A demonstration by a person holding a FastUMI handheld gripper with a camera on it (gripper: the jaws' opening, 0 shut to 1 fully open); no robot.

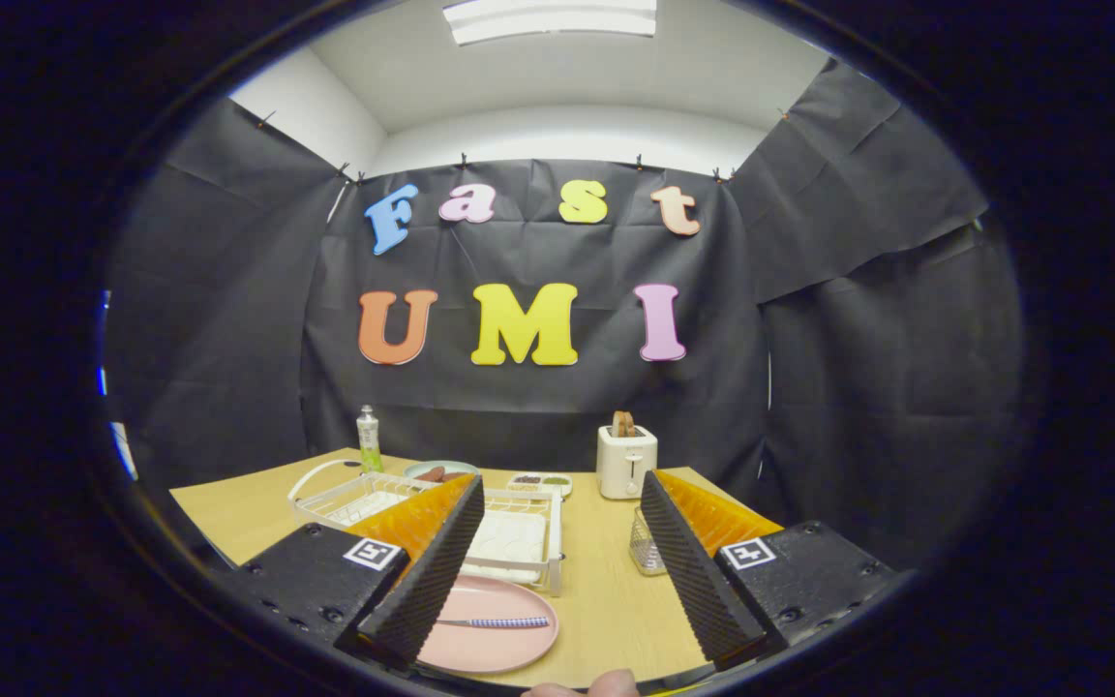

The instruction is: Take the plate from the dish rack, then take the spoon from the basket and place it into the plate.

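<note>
the hand-held gripper (557,542) stood released, its fingers spread wide and holding nothing. between them, nearest, the pink plate (499,651) lay on the worktop (606,600) with the spoon (497,622) resting across it. just beyond sat the white dish rack (519,537), the wire basket (647,547) beside the right finger, and farther off a toaster (626,461).

toaster (626,462), green bottle (369,439), wooden table (606,571)

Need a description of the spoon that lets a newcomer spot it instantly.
Start at the wooden table, then the white dish rack. Just nearer than the rack lies a pink plate, between the open gripper fingers. The spoon lies flat across it, its checked handle the plate's sole contents.
</note>
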